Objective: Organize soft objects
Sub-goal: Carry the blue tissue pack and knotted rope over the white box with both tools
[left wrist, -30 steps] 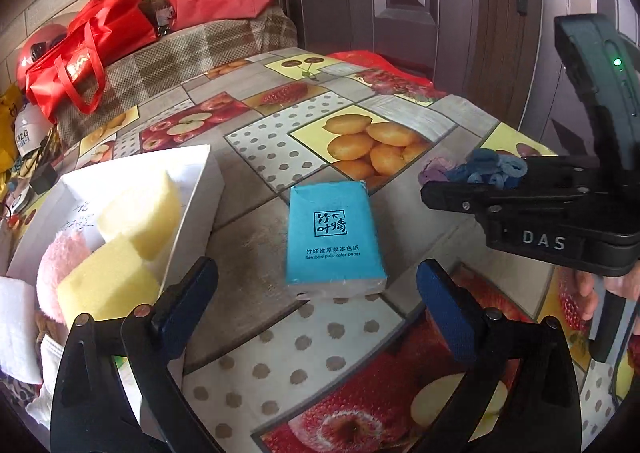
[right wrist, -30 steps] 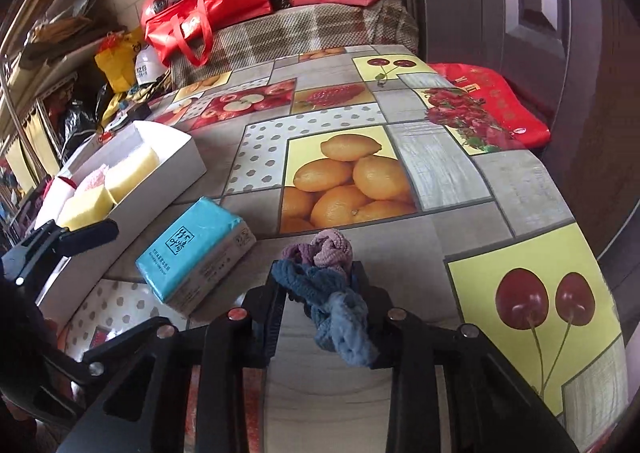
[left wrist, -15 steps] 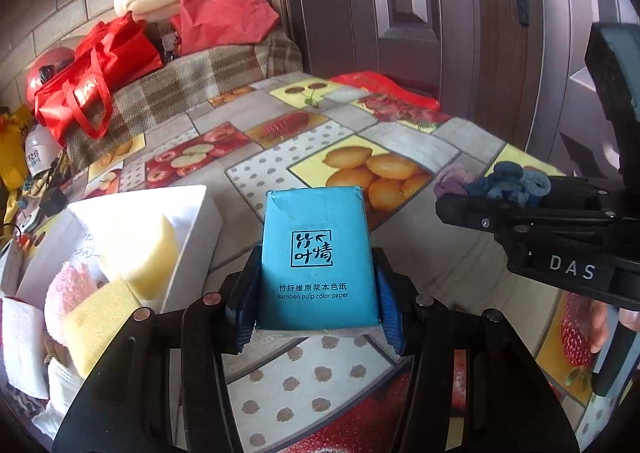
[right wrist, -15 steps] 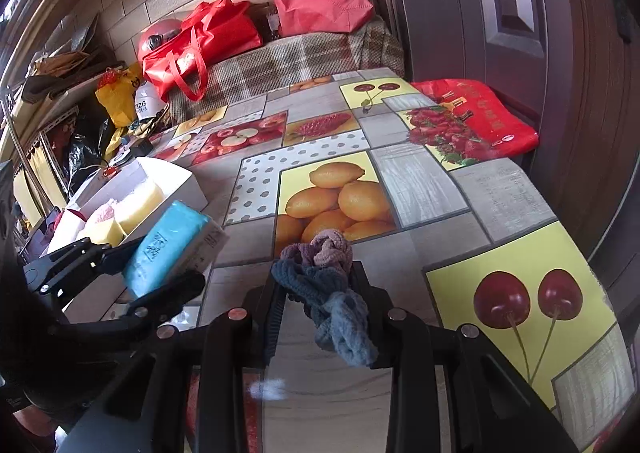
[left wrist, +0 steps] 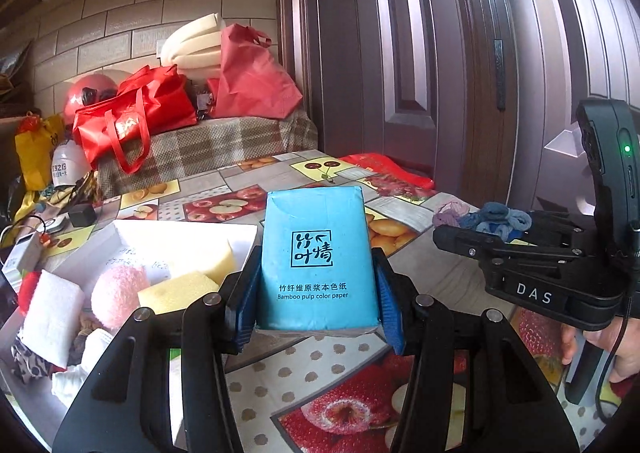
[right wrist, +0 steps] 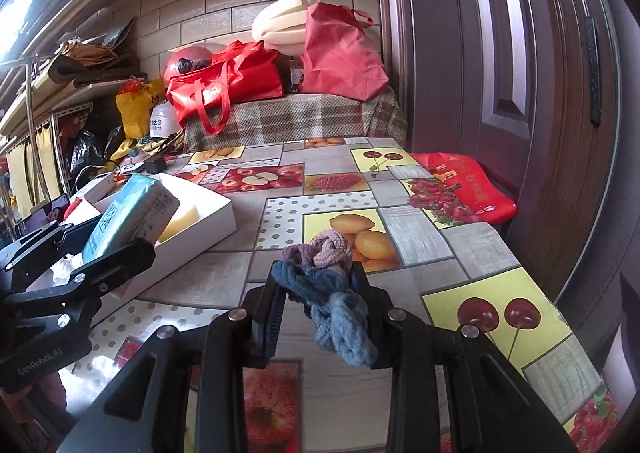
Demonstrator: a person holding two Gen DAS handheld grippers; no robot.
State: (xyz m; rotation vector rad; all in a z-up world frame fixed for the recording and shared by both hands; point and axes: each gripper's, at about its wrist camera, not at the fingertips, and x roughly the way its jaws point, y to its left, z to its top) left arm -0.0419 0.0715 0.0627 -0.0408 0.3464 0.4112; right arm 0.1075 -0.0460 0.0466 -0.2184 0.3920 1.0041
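Note:
My left gripper (left wrist: pixel 316 293) is shut on a blue tissue pack (left wrist: pixel 318 257) and holds it in the air, just right of the white box (left wrist: pixel 192 231). The pack also shows in the right wrist view (right wrist: pixel 128 213), over the box's near part. The box holds two yellow sponges (left wrist: pixel 180 289), a pink fluffy ball (left wrist: pixel 118 289) and a white sponge (left wrist: pixel 52 313). My right gripper (right wrist: pixel 318 301) is shut on a blue and purple knitted cloth (right wrist: pixel 328 293), above the table at the right. It also shows in the left wrist view (left wrist: pixel 504 229).
The table has a fruit-print cloth (right wrist: pixel 332 181). A red flat bag (right wrist: pixel 460 189) lies at its far right edge by the door. Red bags (left wrist: pixel 136 121) and foam sit on a plaid-covered bench behind. Chargers and small items (left wrist: pixel 80 213) lie at the far left.
My left gripper closed on the tissue pack where it lay on the table and lifted it up toward the white box. The right gripper stayed shut on the cloth and rose a little.

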